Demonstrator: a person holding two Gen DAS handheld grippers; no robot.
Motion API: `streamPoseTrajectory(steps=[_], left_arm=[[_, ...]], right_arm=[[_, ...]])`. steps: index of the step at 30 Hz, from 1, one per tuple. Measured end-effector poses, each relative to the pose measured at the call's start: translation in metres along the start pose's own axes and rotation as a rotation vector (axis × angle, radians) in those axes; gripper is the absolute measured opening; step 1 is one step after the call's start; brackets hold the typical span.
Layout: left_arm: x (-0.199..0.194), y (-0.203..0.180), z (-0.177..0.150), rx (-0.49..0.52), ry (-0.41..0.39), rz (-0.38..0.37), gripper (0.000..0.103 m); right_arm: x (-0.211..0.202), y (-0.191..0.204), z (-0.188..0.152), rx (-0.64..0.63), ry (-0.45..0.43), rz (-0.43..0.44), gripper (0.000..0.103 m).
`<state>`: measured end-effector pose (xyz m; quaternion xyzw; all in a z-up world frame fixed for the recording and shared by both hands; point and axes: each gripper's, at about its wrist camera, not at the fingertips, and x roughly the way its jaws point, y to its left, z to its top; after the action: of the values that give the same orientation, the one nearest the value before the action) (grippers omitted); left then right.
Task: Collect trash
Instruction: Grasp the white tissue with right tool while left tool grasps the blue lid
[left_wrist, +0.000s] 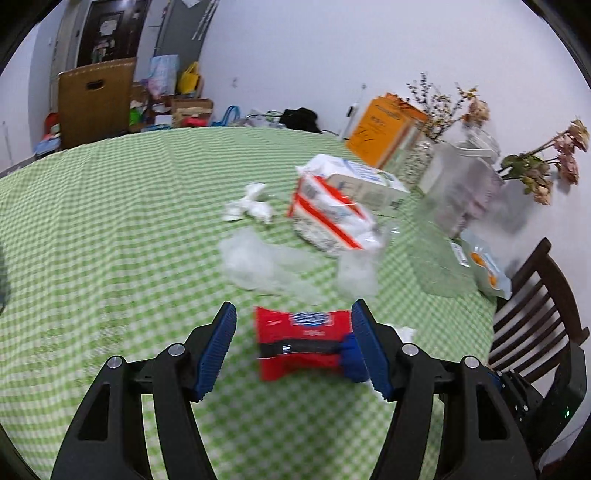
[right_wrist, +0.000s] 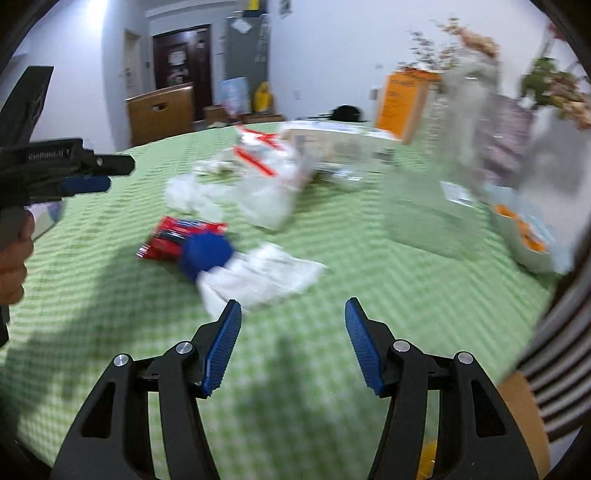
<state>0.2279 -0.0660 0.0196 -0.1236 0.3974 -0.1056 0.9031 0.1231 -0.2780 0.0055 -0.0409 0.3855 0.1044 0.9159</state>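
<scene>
Litter lies on a green checked tablecloth (left_wrist: 110, 240). A red snack packet (left_wrist: 299, 339) with a blue lump (left_wrist: 351, 356) at its right end shows between the fingertips of my left gripper (left_wrist: 294, 306), which hovers open, short of it. The right wrist view shows the same red packet (right_wrist: 177, 236), the blue lump (right_wrist: 207, 254) and a flat white tissue (right_wrist: 266, 277) just ahead-left of my open, empty right gripper (right_wrist: 293, 302). My left gripper (right_wrist: 107, 177) enters from the left edge, held by a hand (right_wrist: 13, 266), clear of the packet.
Farther back lie a crumpled tissue (left_wrist: 251, 205), clear plastic film (left_wrist: 266, 266), a red-striped plastic bag (left_wrist: 328, 214) and a white box (left_wrist: 365, 181). An orange box (left_wrist: 384, 129), glass vases (left_wrist: 461, 184) and a snack pouch (left_wrist: 484, 266) crowd the right. A dark chair (left_wrist: 535, 325) stands at the table's right edge.
</scene>
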Motion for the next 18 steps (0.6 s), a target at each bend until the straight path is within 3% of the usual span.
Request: streamPoseTrajectory(steps=[5, 7, 9, 12, 18], left_arm=[[0.005, 0.018, -0.003, 0.013, 0.032, 0.012, 0.062], [0.008, 0.02, -0.007, 0.027, 0.043, 0.01, 0.062], [0.012, 0.018, -0.008, 0.043, 0.053, 0.005, 0.062], [0.017, 0.012, -0.013, 0.071, 0.066, -0.012, 0.062], [0.048, -0.032, -0.036, 0.242, 0.158, -0.061, 0.063]], right_arm=[[0.037, 0.024, 0.016, -0.009, 0.052, 0.056, 0.057], [0.051, 0.027, 0.019, 0.002, 0.081, 0.076, 0.051], [0.06, 0.027, 0.017, 0.02, 0.118, 0.094, 0.028], [0.065, 0.022, 0.014, 0.042, 0.139, 0.103, 0.011], [0.031, -0.002, 0.012, 0.065, 0.073, 0.022, 0.009]])
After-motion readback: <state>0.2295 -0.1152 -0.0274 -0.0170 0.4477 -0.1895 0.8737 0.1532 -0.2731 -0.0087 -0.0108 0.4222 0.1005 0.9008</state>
